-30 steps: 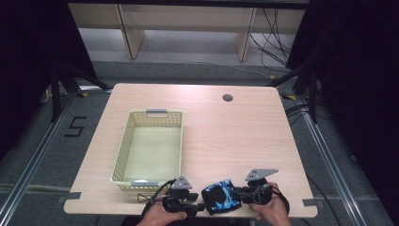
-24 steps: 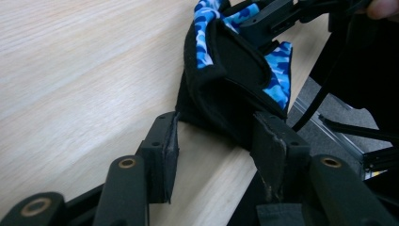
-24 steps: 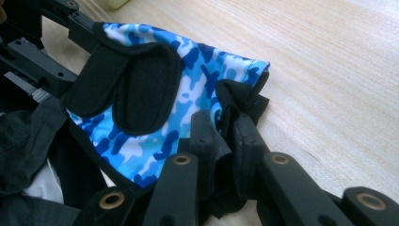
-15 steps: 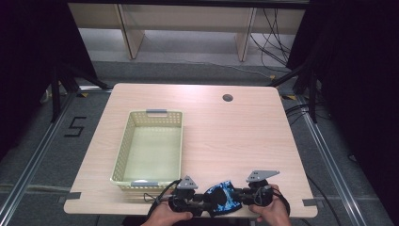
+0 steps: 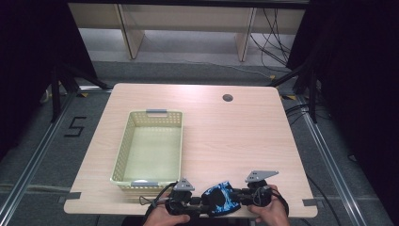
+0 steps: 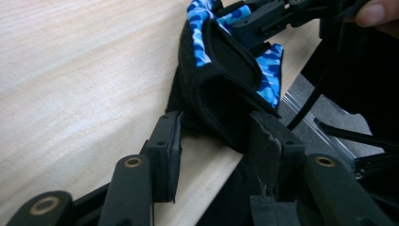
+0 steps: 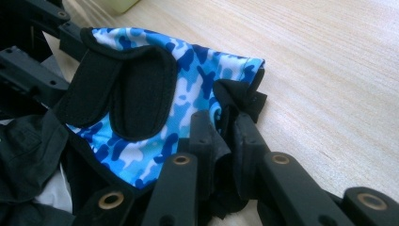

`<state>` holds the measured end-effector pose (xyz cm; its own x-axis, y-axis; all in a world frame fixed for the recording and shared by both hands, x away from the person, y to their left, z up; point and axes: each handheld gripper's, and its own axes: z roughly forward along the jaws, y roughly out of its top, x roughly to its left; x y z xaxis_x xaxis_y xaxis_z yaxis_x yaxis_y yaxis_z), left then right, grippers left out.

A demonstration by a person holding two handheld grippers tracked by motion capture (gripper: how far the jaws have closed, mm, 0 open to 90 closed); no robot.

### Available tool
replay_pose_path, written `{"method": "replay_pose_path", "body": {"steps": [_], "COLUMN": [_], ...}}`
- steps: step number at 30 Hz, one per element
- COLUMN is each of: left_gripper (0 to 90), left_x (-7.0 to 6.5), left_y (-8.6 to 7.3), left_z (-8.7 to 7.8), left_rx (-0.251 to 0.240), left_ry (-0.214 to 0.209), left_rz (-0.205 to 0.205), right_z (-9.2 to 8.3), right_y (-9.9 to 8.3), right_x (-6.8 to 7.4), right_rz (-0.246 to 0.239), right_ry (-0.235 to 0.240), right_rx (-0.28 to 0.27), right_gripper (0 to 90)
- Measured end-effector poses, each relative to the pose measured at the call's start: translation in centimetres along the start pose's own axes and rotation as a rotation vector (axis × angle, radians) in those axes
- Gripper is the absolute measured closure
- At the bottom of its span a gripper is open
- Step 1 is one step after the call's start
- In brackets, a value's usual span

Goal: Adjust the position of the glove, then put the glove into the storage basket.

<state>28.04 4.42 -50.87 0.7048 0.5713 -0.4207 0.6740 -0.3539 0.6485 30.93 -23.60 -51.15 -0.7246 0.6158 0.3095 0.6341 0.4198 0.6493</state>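
A blue camouflage glove [image 5: 221, 198] with black trim lies at the table's front edge, stretched between both grippers. My left gripper [image 5: 200, 207] comes in from the left. Its jaws have just been closing and now press on the glove's black cuff [image 6: 221, 94], which sits between the pads of the left gripper [image 6: 216, 136]. My right gripper [image 5: 240, 195] comes from the right, shut on a bunched black edge of the glove [image 7: 188, 70], pinched at the right gripper's tips [image 7: 226, 125]. The glove's black strap faces up in the right gripper view.
A pale yellow mesh basket [image 5: 123, 150] stands on the left half of the wooden table [image 5: 235, 141], just behind my left hand. A cable hole [image 5: 227, 98] sits at the back right. The table's front edge runs directly under the glove.
The left gripper has edged slightly toward the glove. The right gripper has stayed in place, still holding the glove.
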Motion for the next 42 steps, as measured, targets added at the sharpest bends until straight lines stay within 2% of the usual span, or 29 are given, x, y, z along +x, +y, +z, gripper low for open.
{"method": "replay_pose_path", "body": {"steps": [2,3,5,6,9,10,11,12,13,15,18,21,23,24,25,26,28,29,31,32,33,36,38,39,40,41,42], "left_gripper": [54.2,55.1,54.4,54.4,56.9,56.9,58.6,62.3,62.3,68.3,73.0,75.9,79.3,80.6,80.7,80.7,83.9,84.2,84.3,84.4,84.6,84.7,84.7,84.7,84.7,84.7,84.6], "left_x": [-0.1,0.3,0.3,0.3,0.2,0.0,0.1,0.2,0.1,0.2,0.3,0.3,0.2,0.3,0.3,0.3,0.4,0.4,0.2,0.1,0.0,-0.1,-0.2,-0.4,-0.5,-0.5,-0.6], "left_y": [-0.1,-0.1,0.1,0.2,0.4,0.5,0.5,0.6,0.6,0.4,0.4,0.4,0.5,0.5,0.5,0.5,0.5,0.6,0.8,0.8,0.9,1.0,1.1,1.2,1.3,1.3,1.4], "left_z": [0.3,0.6,0.7,0.8,1.3,1.5,1.6,1.7,1.8,1.9,2.0,2.0,1.9,1.8,1.8,1.8,1.7,1.4,1.2,1.0,0.7,0.4,-0.2,-0.6,-1.2,-1.2,-1.7], "left_rx": [0.01,0.006,0.007,0.0,-0.003,-0.01,-0.011,-0.015,-0.021,-0.035,-0.048,-0.057,-0.063,-0.071,-0.071,-0.073,-0.088,-0.082,-0.102,-0.111,-0.117,-0.129,-0.139,-0.148,-0.168,-0.168,-0.168], "left_ry": [-0.001,-0.022,-0.019,-0.021,-0.023,-0.002,-0.024,-0.028,-0.025,-0.024,-0.023,-0.023,-0.016,-0.013,-0.013,-0.013,-0.017,-0.026,-0.013,-0.023,-0.029,-0.032,-0.023,-0.027,-0.029,-0.029,-0.034], "left_rz": [-0.014,-0.033,-0.035,-0.043,-0.038,-0.04,-0.027,-0.031,-0.029,-0.006,-0.016,0.004,0.025,0.025,0.025,0.026,0.023,0.032,0.036,0.041,0.041,0.052,0.054,0.058,0.06,0.06,0.067], "right_z": [0.0,0.0,0.0,0.0,0.1,0.1,0.0,0.0,0.0,0.0,0.0,0.0,-0.1,-0.2,-0.2,-0.2,-0.4,-0.7,-0.9,-1.1,-1.5,-2.2,-2.4,-2.4,-2.9,-2.9,-3.2], "right_y": [0.0,0.0,0.0,0.0,0.0,0.0,0.0,0.0,0.0,0.0,0.0,0.0,0.0,0.0,0.0,0.1,0.2,0.3,0.3,0.3,0.4,0.4,0.5,0.7,1.1,1.1,1.6], "right_x": [0.1,0.1,0.2,0.0,0.1,0.1,0.1,0.0,0.0,0.0,0.0,0.0,0.0,0.2,0.2,0.1,0.1,0.2,0.3,0.4,1.0,1.5,1.4,1.8,2.3,2.3,2.6], "right_rz": [0.009,0.01,0.022,0.001,-0.001,-0.001,-0.002,0.0,0.0,0.004,0.004,0.006,0.013,0.051,0.051,0.028,0.023,0.03,0.035,0.043,0.058,0.071,0.036,0.055,0.042,0.042,-0.008], "right_ry": [-0.002,-0.002,0.002,0.0,-0.01,-0.01,-0.008,0.001,0.001,-0.006,-0.005,-0.011,-0.014,-0.009,-0.009,-0.011,-0.026,-0.022,-0.012,-0.015,0.007,0.014,0.02,0.034,0.035,0.035,0.035], "right_rx": [-0.003,-0.003,-0.001,-0.002,-0.003,-0.003,-0.002,-0.002,-0.002,-0.007,-0.006,-0.01,-0.01,0.001,0.001,-0.006,-0.019,-0.035,-0.044,-0.06,-0.076,-0.09,-0.131,-0.159,-0.159,-0.159,-0.181], "right_gripper": [81.1,81.0,81.0,81.0,81.0,81.0,81.0,80.9,80.9,81.0,81.0,81.0,81.2,81.4,81.4,81.6,81.8,81.9,82.0,82.0,82.1,82.1,82.2,82.2,82.2,82.2,82.3]}}
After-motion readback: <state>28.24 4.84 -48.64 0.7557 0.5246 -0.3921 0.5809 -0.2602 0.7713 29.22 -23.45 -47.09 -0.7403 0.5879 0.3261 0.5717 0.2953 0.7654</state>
